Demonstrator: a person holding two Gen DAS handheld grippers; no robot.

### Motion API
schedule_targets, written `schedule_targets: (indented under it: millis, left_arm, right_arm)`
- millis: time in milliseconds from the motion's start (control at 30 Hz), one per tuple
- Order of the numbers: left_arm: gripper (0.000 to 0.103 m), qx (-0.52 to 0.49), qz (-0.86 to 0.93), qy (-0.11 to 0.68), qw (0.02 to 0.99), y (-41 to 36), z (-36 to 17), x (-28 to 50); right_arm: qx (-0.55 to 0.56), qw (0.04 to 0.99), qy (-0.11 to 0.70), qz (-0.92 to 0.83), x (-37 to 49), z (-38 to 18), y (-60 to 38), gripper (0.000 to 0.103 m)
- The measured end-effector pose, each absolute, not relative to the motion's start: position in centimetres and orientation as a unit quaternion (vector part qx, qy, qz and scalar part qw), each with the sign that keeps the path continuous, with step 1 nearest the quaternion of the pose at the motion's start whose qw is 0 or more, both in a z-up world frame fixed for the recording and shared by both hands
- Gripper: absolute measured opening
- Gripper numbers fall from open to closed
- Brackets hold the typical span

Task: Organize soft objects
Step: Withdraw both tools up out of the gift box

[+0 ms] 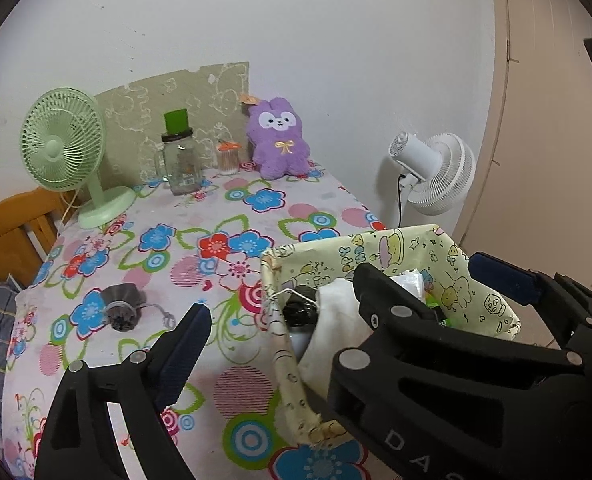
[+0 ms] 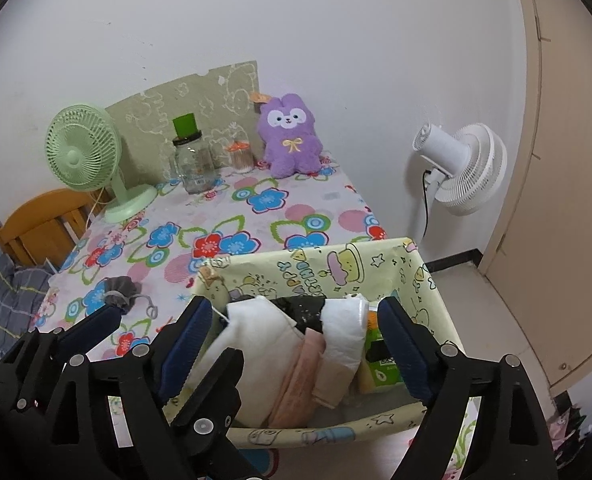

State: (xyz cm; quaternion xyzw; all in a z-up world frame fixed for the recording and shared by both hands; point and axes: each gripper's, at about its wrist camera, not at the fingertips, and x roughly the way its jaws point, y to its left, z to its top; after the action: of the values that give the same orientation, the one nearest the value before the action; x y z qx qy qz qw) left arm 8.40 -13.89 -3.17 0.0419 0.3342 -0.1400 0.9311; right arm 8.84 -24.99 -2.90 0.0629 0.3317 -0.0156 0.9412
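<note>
A yellow cartoon-print basket (image 1: 396,248) (image 2: 312,270) stands at the table's near right corner, holding white cloths (image 2: 256,332), a pink cloth (image 2: 300,376), a black item and a green pack. A purple plush bunny (image 1: 279,138) (image 2: 292,136) sits upright at the back against the wall. A small grey drawstring pouch (image 1: 122,306) (image 2: 118,292) lies on the flowered tablecloth, left of the basket. My left gripper (image 1: 280,312) is open and empty, its jaws either side of the basket's left wall. My right gripper (image 2: 292,340) is open and empty over the basket's contents.
At the back stand a green desk fan (image 1: 62,148), a glass jar with a green lid (image 1: 180,156) and a small jar of cotton swabs (image 1: 228,158). A white fan (image 1: 436,172) stands on the floor at right. A wooden chair (image 1: 12,232) is at left.
</note>
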Motion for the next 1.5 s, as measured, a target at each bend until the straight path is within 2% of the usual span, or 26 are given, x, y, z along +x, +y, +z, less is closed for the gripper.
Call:
schedule_targets:
  millis: [233,733,1500]
  left_arm:
    - [0.095,0.038,-0.132,0.323,0.937,-12.0,-2.1,7.7]
    - [0.097,0.033,-0.100,0.307,0.946,-6.8,-0.7,6.8]
    - [0.097,0.021,-0.058,0.310,0.949,-0.1,-1.7,8.7]
  right_arm:
    - [0.049,0.947,0.316,-0.015,8.0,-1.6,-23.2,0.094]
    - [0.039,0.954,0.297,0.006,7.5,0.2,-17.8,0.098]
    - [0.037,0.949,0.309,0.050,10.1,-0.6,-10.8,0.099]
